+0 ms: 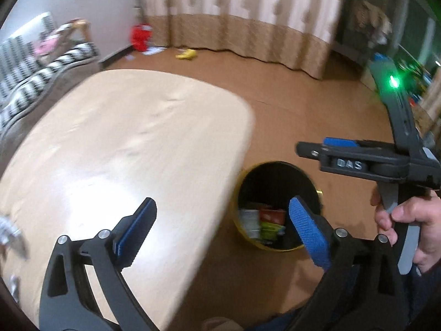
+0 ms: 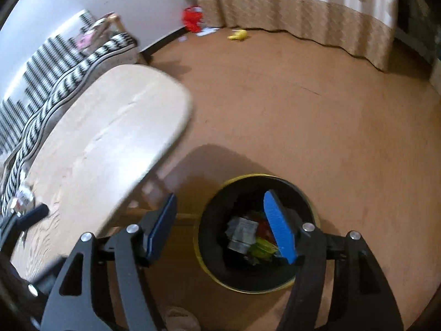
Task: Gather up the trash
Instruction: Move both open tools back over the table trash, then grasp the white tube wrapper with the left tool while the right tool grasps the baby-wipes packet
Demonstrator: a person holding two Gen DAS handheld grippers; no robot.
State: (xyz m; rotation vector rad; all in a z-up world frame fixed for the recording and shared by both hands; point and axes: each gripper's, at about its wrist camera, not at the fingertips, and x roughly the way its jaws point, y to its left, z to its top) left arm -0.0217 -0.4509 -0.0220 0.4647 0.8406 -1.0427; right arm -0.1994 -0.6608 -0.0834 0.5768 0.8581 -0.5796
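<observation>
Below, the brown floor point(image 2: 275, 127) spread wide, with the pale table point(image 1: 115, 149) on my left and the curtain point(image 1: 248, 13) far off. Near the table's right edge stood the bin point(image 2: 308, 212), its black inside holding wrappers point(image 2: 242, 234). My left claw point(image 1: 220, 229) gaped wide and empty over the table edge and bin. My right claw point(image 2: 223, 229) hung released over the bin, nothing between its blue pads point(image 2: 278, 226). Crumpled trash point(image 1: 11, 234) lay at the table's near left.

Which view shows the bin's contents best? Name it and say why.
The right wrist view: it looks almost straight down into the bin, showing the wrappers inside. The left wrist view sees the bin more obliquely, partly behind a pad.
</observation>
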